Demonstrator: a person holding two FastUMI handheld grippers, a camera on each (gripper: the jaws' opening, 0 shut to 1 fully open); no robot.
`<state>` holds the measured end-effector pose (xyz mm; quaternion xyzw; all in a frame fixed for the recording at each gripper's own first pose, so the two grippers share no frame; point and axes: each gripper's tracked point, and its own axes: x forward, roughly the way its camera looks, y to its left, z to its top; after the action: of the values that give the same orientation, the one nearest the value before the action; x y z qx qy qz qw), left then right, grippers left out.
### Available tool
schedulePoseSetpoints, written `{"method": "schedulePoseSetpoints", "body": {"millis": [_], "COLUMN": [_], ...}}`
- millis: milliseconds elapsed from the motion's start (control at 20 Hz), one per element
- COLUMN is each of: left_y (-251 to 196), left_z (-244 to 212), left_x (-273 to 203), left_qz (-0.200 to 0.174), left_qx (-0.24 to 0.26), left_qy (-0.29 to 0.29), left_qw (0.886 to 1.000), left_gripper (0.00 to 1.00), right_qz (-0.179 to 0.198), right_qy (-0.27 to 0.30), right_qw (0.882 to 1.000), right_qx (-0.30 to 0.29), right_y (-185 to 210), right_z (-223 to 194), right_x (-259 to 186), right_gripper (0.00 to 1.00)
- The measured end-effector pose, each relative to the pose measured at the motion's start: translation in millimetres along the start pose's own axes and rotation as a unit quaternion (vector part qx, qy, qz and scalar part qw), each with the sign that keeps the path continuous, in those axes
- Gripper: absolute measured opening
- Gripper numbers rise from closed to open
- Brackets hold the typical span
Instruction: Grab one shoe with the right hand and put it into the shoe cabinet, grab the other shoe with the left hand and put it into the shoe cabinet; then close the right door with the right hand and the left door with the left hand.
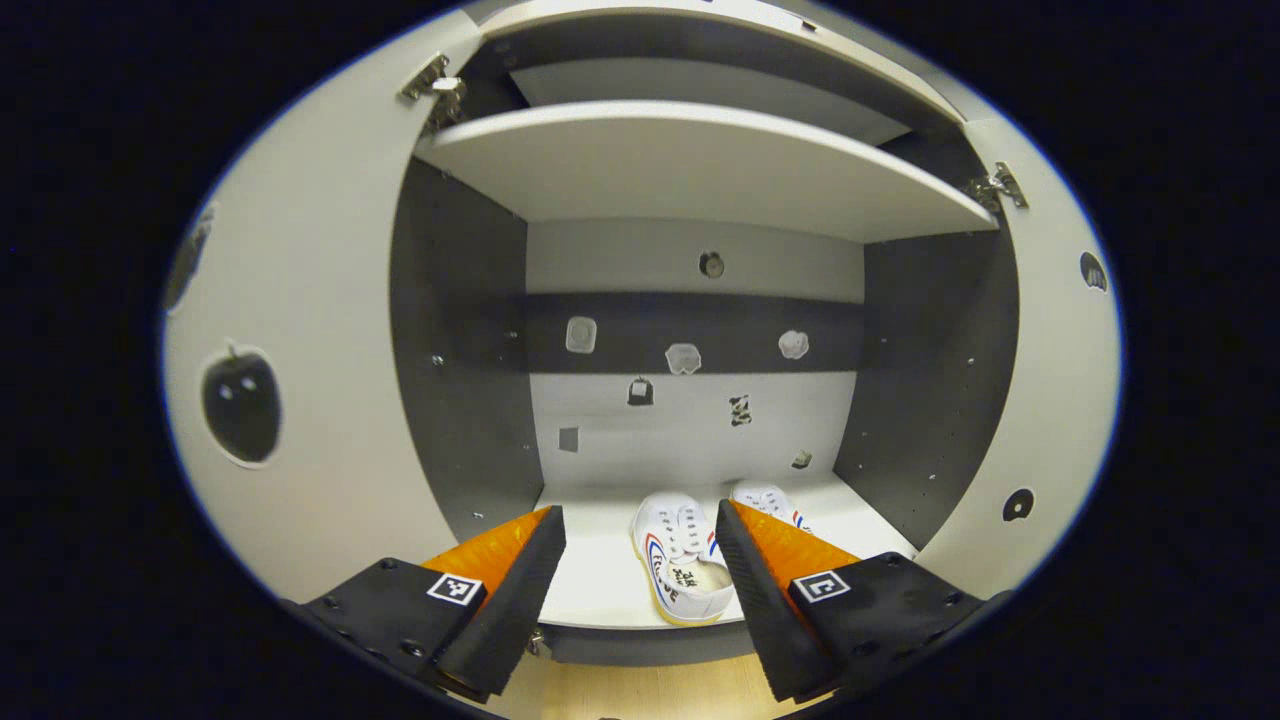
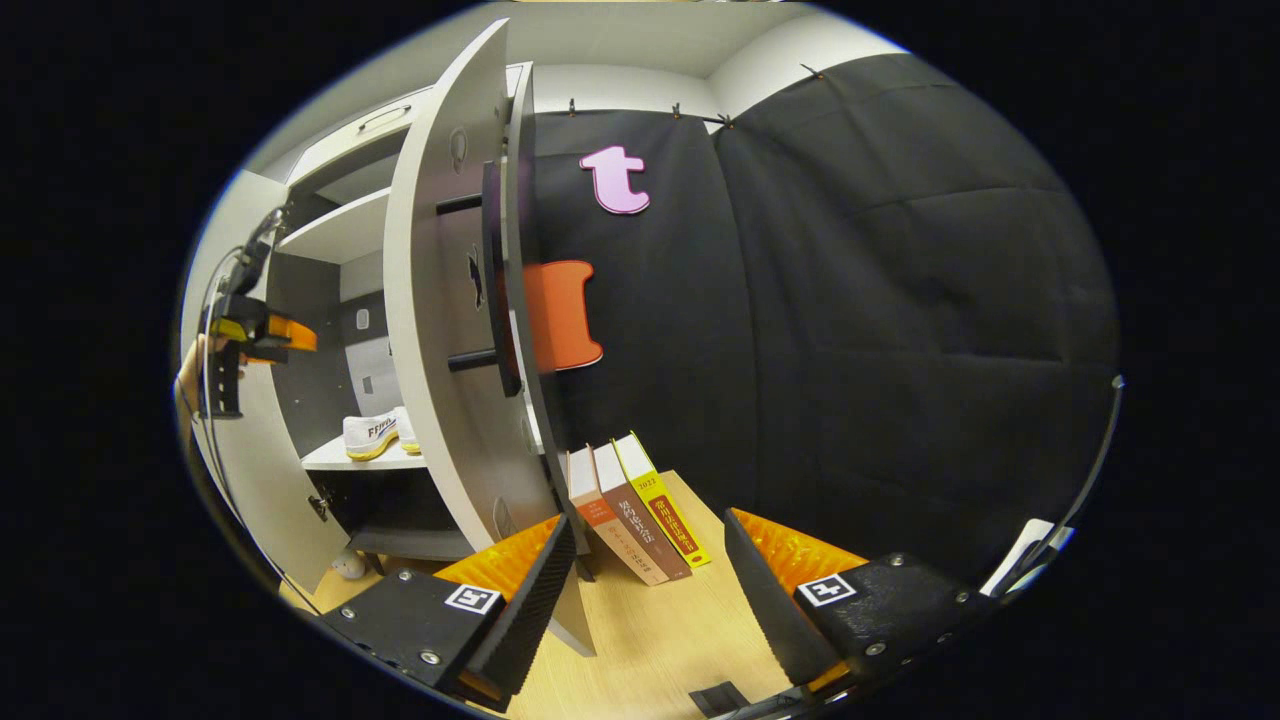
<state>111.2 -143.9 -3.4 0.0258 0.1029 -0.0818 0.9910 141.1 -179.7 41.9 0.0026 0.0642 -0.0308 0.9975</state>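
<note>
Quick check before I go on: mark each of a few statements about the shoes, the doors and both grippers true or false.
1. Both shoes sit on the cabinet's bottom shelf. True.
2. The right door is closed. False: it stands open.
3. The left gripper holds a shoe. False: its fingers are apart and empty, in front of the shelf.
4. The right gripper is open and empty. True.
5. Books lie flat on the floor. False: they lean against the booth wall.
</note>
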Motion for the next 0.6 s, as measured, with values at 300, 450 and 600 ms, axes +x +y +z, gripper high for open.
{"method": "schedulePoseSetpoints", "body": {"millis": [300,450,600], "left_y": [8,27,45], "left_z": [42,51,46], "left_x": [-113,-170,-217], "left_qz": [-0.014,-0.005,-0.003], "left_qx": [0.007,0.011,0.010], "left_qy": [-0.070,-0.092,-0.104], "left_qw": [0.997,0.996,0.995], "left_gripper": [0.95,0.95,0.95], "right_qz": [0.023,0.034,0.038], "right_qy": [-0.023,-0.027,-0.035], "right_qw": [0.999,0.999,0.999], "right_qx": [-0.017,-0.004,0.001], "right_y": [10,19,25], "right_z": [15,19,22], "right_x": [26,31,30], "right_gripper": [0.92,0.92,0.92]}}
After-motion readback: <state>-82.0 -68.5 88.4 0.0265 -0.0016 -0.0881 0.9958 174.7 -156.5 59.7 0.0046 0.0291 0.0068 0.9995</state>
